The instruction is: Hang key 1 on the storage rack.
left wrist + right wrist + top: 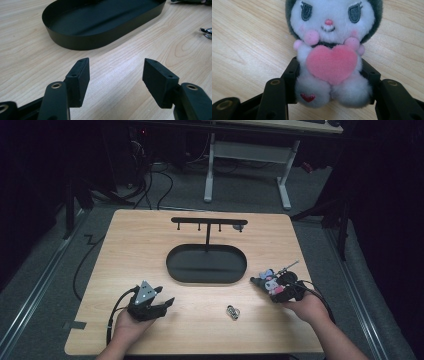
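**Right claw pinches plush keychain at the desk's right edge**

The right claw [272,287] has its two black jaws pressed against the sides of a small plush toy [329,53], white-faced with a dark hood and a pink heart on its chest. In the right gripper view the jaws flank the toy's lower body, and the soft fabric bulges slightly between them. The toy [270,281] lies on the light wooden desk [140,245] near its right edge, just right of the black oval tray [172,265]. A thin metal chain or pin extends from the toy up and to the right in the high view.

The left claw [167,302] rests on the desk near the front left, held in the person's left hand [129,324]. Its jaws are spread wide with bare wood between them, as the left gripper view shows, and they point toward the tray [75,40].

A small metal clasp [233,311] lies on the desk between the two claws, well apart from both. Behind the tray a black T-shaped hanger stand [209,222] rises from it, with short pegs along its bar.
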A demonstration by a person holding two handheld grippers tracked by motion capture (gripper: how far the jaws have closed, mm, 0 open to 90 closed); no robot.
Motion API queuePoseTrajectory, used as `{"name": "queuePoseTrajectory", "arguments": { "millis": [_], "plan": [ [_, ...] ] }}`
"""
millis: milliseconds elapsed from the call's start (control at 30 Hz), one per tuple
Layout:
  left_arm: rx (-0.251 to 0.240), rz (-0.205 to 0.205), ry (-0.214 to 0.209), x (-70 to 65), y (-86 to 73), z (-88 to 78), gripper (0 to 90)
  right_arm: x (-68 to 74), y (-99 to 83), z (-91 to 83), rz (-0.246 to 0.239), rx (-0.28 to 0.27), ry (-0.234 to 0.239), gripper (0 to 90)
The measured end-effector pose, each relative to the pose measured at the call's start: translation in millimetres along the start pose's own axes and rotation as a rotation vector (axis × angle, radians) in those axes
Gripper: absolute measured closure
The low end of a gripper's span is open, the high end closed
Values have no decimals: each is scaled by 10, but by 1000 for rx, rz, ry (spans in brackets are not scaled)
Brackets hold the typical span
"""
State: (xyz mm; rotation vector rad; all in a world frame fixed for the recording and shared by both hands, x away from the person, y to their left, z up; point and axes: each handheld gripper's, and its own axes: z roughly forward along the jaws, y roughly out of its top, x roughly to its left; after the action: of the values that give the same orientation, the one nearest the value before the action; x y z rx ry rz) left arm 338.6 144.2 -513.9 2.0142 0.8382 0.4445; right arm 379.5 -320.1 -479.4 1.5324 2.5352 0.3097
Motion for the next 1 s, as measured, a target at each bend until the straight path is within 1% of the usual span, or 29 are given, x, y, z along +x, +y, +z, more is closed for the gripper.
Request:
{"name": "queuePoseTrajectory", "arguments": {
  "millis": [100, 133, 300, 367, 400, 433, 500, 567, 633, 733, 833, 900, 1000],
  "plan": [
    [-8, -1, 2, 3, 0, -19, 394, 37, 20, -66, -12, -10, 2, 485],
    [-9, 0, 4, 5, 1, -23, 394, 57, 31, -93, -11, -19, 14, 486],
    [-6, 4, 7, 20, -5, -28, 394, 134, 86, -211, -31, -42, 22, 486],
    [-7, 6, 7, 23, -8, -35, 394, 166, 106, -251, -27, -51, 28, 486],
    [-6, 9, 6, 25, -8, -41, 394, 177, 115, -272, -34, -62, 34, 487],
    [-6, 11, 5, 24, -9, -42, 394, 191, 121, -293, -21, -61, 39, 487],
    [-6, 17, 1, 22, -12, -34, 391, 212, 130, -315, -18, -65, 53, 487],
    [-2, 23, 2, 16, -15, -19, 384, 223, 136, -324, -19, -66, 66, 489],
    [9, 36, 6, 4, -15, -11, 379, 238, 149, -331, -22, -62, 71, 491],
    [8, 53, 12, -33, -11, -13, 377, 246, 167, -347, -32, -70, 70, 492],
    [1, 60, 15, -56, -6, -10, 376, 253, 184, -391, -34, -77, 82, 493],
    [10, 63, 12, -63, -9, 6, 377, 250, 193, -423, -36, -88, 89, 493],
    [20, 77, 9, -80, -23, 21, 376, 234, 203, -471, -40, -91, 98, 493]
  ]
}}
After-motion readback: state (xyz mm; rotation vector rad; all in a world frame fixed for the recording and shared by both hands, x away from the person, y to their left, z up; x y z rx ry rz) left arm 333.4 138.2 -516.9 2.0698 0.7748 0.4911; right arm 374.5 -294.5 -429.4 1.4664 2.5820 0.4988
